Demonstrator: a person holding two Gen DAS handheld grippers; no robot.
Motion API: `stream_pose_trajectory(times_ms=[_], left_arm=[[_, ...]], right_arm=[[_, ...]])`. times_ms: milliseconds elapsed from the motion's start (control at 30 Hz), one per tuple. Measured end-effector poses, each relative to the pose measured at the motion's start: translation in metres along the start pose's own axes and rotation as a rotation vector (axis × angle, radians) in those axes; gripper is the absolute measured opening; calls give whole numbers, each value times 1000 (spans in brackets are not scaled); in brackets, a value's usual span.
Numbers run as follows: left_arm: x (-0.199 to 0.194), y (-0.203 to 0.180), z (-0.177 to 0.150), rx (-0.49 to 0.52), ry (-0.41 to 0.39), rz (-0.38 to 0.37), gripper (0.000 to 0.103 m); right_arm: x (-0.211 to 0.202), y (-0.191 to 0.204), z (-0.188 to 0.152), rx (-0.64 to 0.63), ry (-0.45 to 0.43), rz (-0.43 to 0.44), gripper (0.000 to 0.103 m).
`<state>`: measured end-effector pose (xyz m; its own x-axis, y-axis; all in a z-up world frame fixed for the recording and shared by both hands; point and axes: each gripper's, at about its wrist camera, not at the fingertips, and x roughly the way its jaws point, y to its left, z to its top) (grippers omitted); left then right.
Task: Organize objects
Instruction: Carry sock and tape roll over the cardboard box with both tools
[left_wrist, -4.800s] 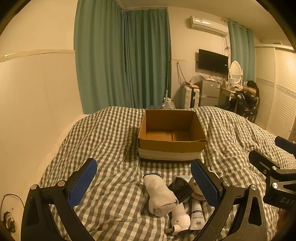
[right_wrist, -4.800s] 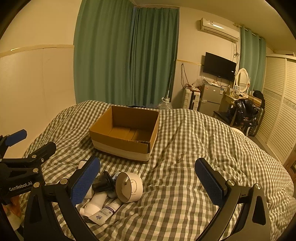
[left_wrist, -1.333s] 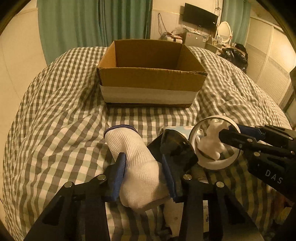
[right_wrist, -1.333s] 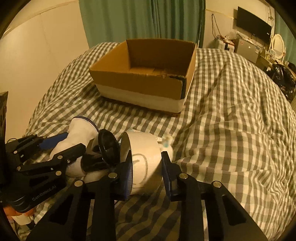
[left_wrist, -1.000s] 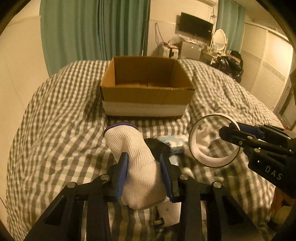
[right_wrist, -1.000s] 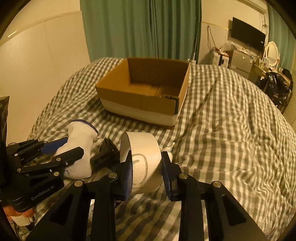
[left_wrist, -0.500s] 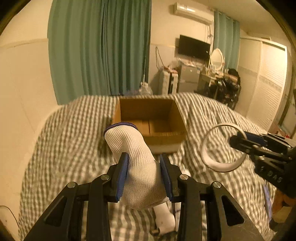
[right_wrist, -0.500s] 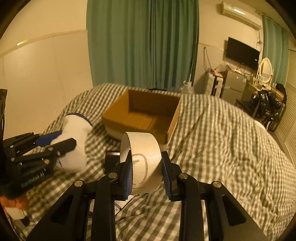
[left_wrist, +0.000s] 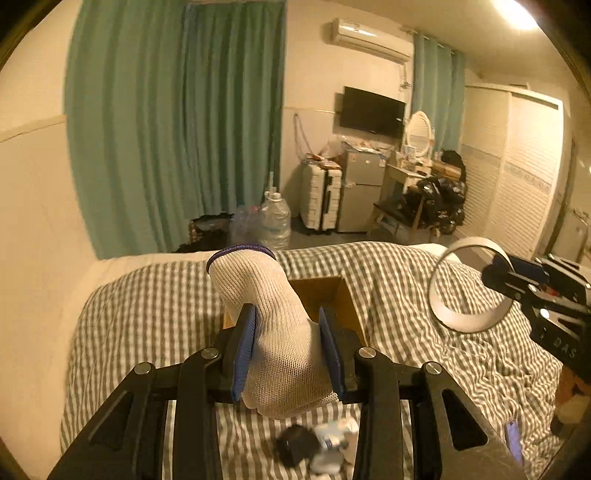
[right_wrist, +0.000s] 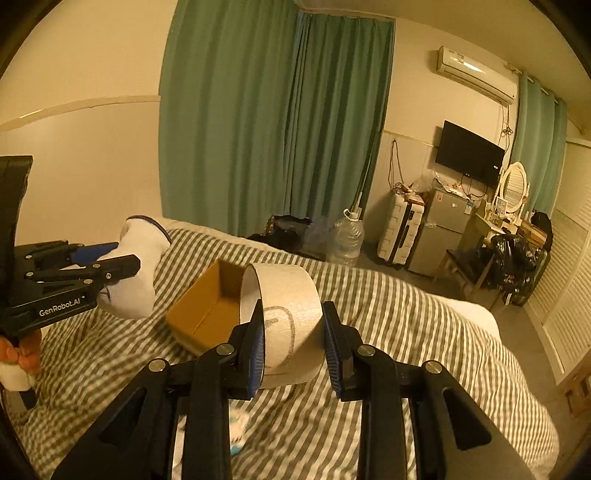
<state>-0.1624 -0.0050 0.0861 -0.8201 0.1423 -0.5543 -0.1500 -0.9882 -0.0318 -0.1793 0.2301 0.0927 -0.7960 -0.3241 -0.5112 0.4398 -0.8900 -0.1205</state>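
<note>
Sock (left_wrist: 280, 332): white knitted cloth, open mesh texture, dark-banded cuff. Tape roll (right_wrist: 291, 325): matt, smooth paper face. Box (right_wrist: 207, 306): matt brown cardboard. Bed cover (left_wrist: 424, 295): soft checked cloth, creased. Left tool (left_wrist: 288, 347): matt black plastic, ribbed blue pads, shiny metal screws.

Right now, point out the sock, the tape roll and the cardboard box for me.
sock (left_wrist: 280, 343): left wrist view, its knit middle between the tongs' pads.
tape roll (right_wrist: 291, 314): right wrist view, its outer white band.
cardboard box (right_wrist: 207, 314): right wrist view, its brown inner wall.
</note>
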Motion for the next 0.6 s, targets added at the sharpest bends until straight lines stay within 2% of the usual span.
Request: stream_pose_trajectory(times_ms=[167, 300, 400, 600], left_arm=[[40, 12, 24, 39, 16, 14, 35], [89, 18, 25, 66, 41, 58, 35], [125, 26, 16, 47, 85, 42, 35], [174, 30, -10, 58, 133, 19, 35]], right_arm=[[43, -3, 34, -26, 27, -13, 28], [84, 0, 49, -45, 53, -6, 28], [122, 6, 46, -58, 91, 10, 28], [199, 23, 15, -60, 187, 56, 28]])
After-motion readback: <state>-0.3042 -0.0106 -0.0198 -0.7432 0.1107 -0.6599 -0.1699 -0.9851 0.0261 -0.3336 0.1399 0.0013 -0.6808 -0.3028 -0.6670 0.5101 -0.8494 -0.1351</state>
